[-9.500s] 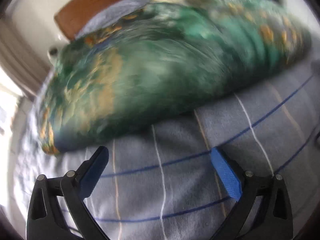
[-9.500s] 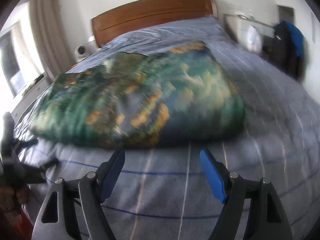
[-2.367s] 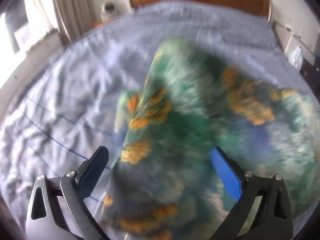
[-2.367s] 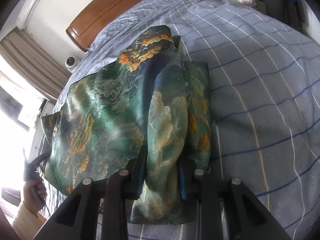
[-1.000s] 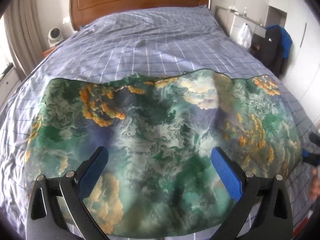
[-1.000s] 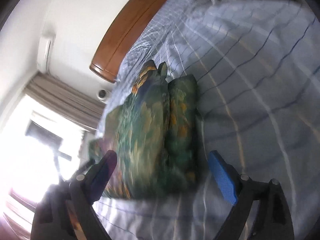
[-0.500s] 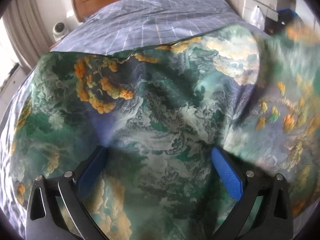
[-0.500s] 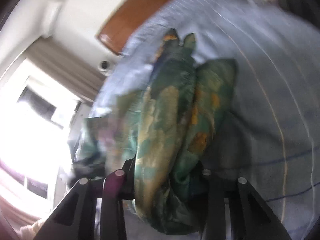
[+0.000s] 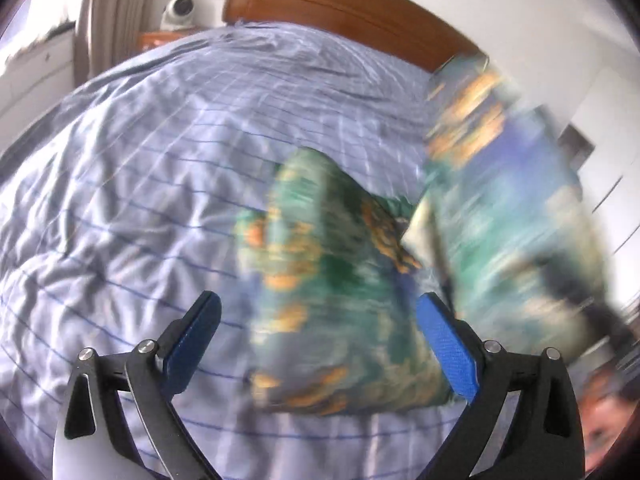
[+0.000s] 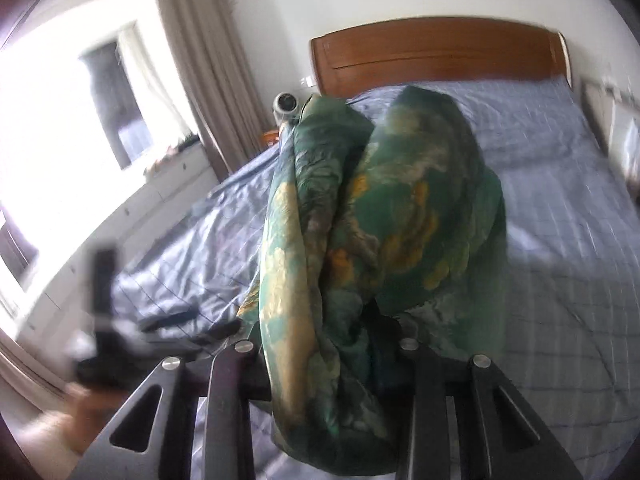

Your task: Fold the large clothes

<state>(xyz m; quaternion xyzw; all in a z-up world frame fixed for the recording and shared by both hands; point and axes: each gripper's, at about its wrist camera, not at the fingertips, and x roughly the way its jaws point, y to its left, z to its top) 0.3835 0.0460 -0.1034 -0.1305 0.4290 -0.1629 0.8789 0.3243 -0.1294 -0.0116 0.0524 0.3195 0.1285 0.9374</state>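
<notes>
The green cloth with orange and cream cloud print (image 10: 384, 220) is bunched and lifted off the blue checked bed (image 10: 580, 200). My right gripper (image 10: 324, 356) is shut on a thick fold of it, and the cloth hides its fingertips. In the left wrist view, part of the cloth (image 9: 332, 300) lies folded on the bed and part (image 9: 504, 208) hangs raised at the right, blurred. My left gripper (image 9: 316, 344) is open and empty, its blue pads either side of the folded part, above it. It shows blurred at the left in the right wrist view (image 10: 108, 320).
A wooden headboard (image 10: 440, 52) stands at the far end of the bed. A small round camera (image 10: 286, 102) sits on a nightstand beside curtains (image 10: 200, 80) and a bright window. White drawers (image 9: 36, 64) run along the left side. A person's face (image 9: 604, 420) shows at lower right.
My right gripper has lifted its bunched fold higher off the bed. My left gripper swung left, off the spread cloth, and now faces the bare bed and a narrower folded pile.
</notes>
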